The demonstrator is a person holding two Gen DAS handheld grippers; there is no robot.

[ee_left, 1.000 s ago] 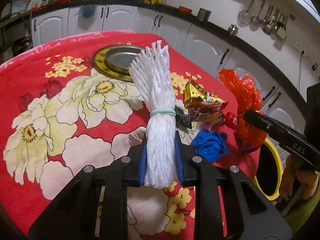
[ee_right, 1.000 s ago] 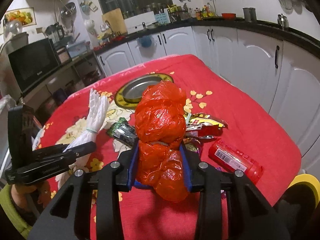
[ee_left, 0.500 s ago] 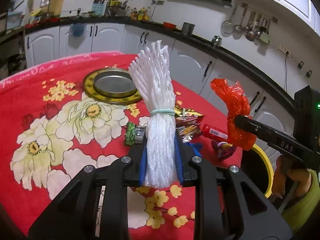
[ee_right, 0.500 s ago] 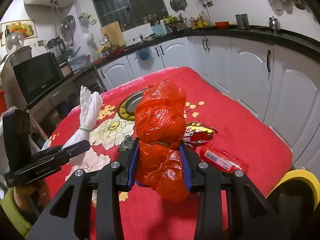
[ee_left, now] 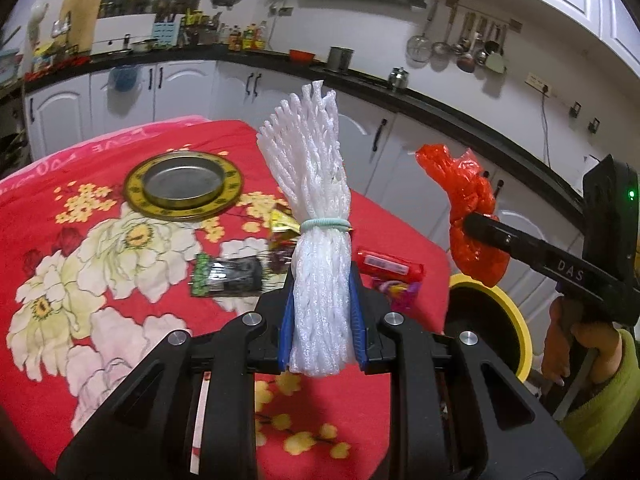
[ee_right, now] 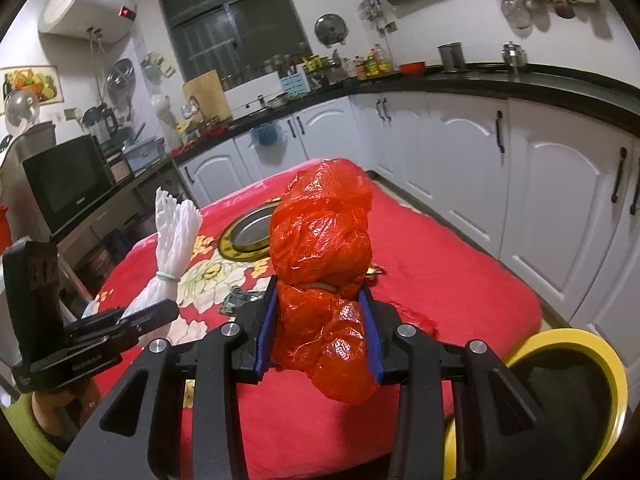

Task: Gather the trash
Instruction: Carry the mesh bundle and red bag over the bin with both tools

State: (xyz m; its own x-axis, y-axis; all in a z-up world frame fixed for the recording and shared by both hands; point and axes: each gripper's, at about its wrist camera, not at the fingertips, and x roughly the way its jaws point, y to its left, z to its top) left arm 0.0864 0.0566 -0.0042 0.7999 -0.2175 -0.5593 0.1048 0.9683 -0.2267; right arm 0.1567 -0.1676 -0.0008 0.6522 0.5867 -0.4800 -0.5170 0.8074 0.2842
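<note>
A table covered with a red flowered cloth (ee_left: 100, 240) fills the left side of the left wrist view, standing in a kitchen with white cabinets (ee_right: 560, 184), a black counter (ee_left: 460, 112) and hanging ladles (ee_left: 460, 46). A round metal tray (ee_left: 183, 184) with a yellow rim lies toward the far side of the cloth. Nearer, a dark green wrapper (ee_left: 228, 274) lies flat, and just right of it a gold wrapper (ee_left: 282, 222) and a red packet (ee_left: 390, 266) peek out from behind the foam net.

The left gripper (ee_left: 322, 320) is clenched on a bundle of white foam net (ee_left: 316, 216), held upright above the table with a pale green rubber band around its middle. The net hides much of the litter behind it, so the small pink-purple scrap (ee_left: 394, 292) beside the red packet is hard to identify.

At the right, the right gripper (ee_right: 320, 328) is clenched on a crumpled red plastic bag (ee_right: 322, 240), held up near the table's right edge. Below it stands a yellow-rimmed bin (ee_left: 516, 320) with a dark inside, partly cut off by the grippers. The microwave (ee_right: 66, 184) and the water heater (ee_right: 86, 12) sit at the left in the right wrist view.
</note>
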